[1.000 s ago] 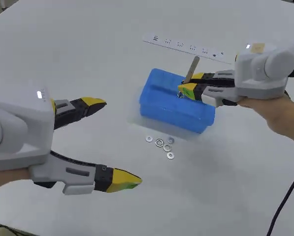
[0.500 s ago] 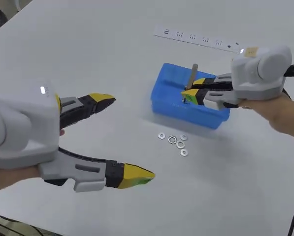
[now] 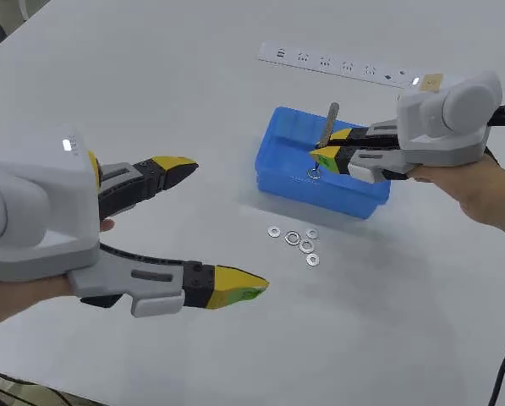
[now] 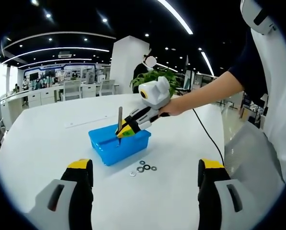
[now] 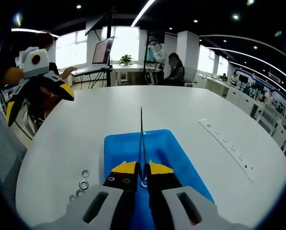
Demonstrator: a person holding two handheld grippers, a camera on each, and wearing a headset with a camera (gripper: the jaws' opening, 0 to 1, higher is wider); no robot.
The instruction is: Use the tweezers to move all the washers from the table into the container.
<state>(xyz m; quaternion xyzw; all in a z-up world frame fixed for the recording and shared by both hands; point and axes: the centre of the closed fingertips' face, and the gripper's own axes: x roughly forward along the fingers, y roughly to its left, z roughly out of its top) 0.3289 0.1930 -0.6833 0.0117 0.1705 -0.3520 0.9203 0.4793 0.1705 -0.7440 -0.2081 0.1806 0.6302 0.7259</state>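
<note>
The right gripper (image 3: 323,156) is pinching the tweezers (image 3: 330,125), their long axis standing near upright, tips pointing down into the blue container (image 3: 279,165) with what looks like 1 washer (image 3: 314,174); 5 washers (image 3: 293,238) are lying on the table just beside it; the left gripper (image 3: 225,228) is hanging spread, well apart.

Blue container (image 4: 126,152) — tweezers (image 4: 120,117) above, washers (image 4: 143,168) beside.

Bright overhead ceiling light, soft shadows, fisheye-bent edges.
</note>
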